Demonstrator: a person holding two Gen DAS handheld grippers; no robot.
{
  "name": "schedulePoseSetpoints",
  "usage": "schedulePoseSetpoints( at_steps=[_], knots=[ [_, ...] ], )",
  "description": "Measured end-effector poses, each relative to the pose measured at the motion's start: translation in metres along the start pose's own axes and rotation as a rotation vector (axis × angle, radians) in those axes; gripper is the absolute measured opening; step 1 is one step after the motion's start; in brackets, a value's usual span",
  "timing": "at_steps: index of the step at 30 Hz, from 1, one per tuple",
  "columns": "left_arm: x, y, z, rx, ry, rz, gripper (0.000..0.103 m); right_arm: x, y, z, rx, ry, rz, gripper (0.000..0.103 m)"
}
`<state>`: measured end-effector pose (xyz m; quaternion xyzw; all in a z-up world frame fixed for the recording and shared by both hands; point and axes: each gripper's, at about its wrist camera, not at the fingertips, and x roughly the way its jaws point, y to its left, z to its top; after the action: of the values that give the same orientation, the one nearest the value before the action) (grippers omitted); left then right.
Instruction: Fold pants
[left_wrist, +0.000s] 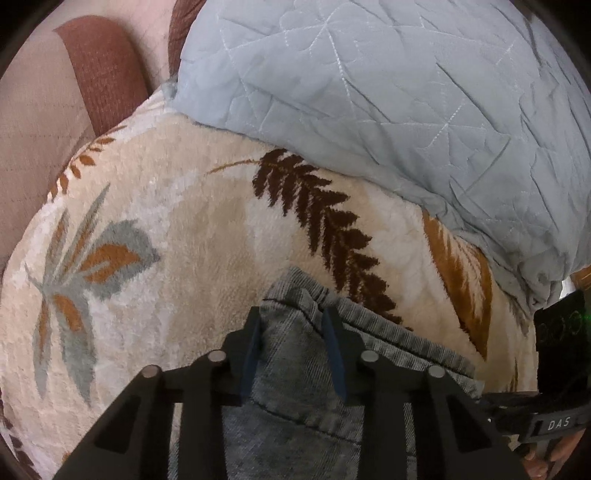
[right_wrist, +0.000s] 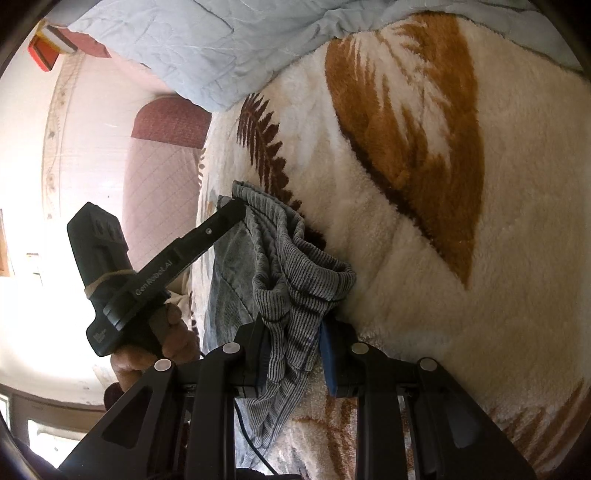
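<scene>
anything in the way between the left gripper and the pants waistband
Nothing visible. The left gripper already straddles the ribbed waistband of the pants, with fabric between its fingers. The right gripper is shut on the same waistband farther along. The blue quilt lies apart, farther up the blanket.

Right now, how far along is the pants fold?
Done: nothing looks folded; the grey denim pants lie bunched on the leaf-print fleece blanket. In hand: the right gripper is shut on the ribbed waistband, and the left gripper straddles the waistband's other end, pads not clearly pressing. Left: lifting, spreading flat and every fold.
</scene>
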<state>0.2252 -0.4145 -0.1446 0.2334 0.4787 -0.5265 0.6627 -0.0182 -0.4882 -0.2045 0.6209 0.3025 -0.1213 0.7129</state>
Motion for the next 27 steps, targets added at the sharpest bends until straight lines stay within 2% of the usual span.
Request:
schedulePoseSetpoints(
  at_steps=[7,9,11,13,15,16,17,22,25,27],
  knots=[
    [-0.012,0.004,-0.005,-0.047,-0.035,0.004,0.019,-0.004,0.005,-0.003,-0.021,-0.019,0.012,0.02],
    [-0.013,0.005,-0.005,-0.068,-0.031,0.005,0.021,-0.008,0.009,-0.004,-0.04,-0.029,0.024,0.019],
    [-0.011,0.007,-0.005,-0.1,-0.018,0.009,0.027,-0.011,0.016,-0.007,-0.073,-0.044,0.02,0.019],
    [-0.012,0.008,-0.004,-0.131,-0.017,0.02,0.042,-0.012,0.018,-0.009,-0.086,-0.051,0.007,0.019],
    [-0.012,0.011,-0.002,-0.13,-0.014,0.053,0.058,-0.009,0.009,-0.008,-0.049,-0.038,-0.015,0.019],
    [-0.011,0.014,-0.003,-0.122,-0.012,0.061,0.059,-0.007,0.002,-0.006,-0.019,-0.024,-0.016,0.018],
    [-0.01,0.014,-0.003,-0.113,-0.01,0.056,0.059,-0.007,-0.005,-0.004,0.013,-0.012,0.004,0.016],
    [-0.009,0.018,-0.004,-0.111,-0.02,-0.012,0.058,-0.008,-0.005,-0.003,-0.013,-0.006,0.0,0.015],
    [0.002,0.002,-0.001,-0.006,-0.005,-0.007,0.047,-0.008,-0.007,-0.002,-0.017,0.004,0.006,0.015],
    [0.004,-0.005,0.001,0.016,0.005,-0.033,0.044,-0.008,-0.006,-0.003,-0.028,0.003,0.0,0.015]
  ],
)
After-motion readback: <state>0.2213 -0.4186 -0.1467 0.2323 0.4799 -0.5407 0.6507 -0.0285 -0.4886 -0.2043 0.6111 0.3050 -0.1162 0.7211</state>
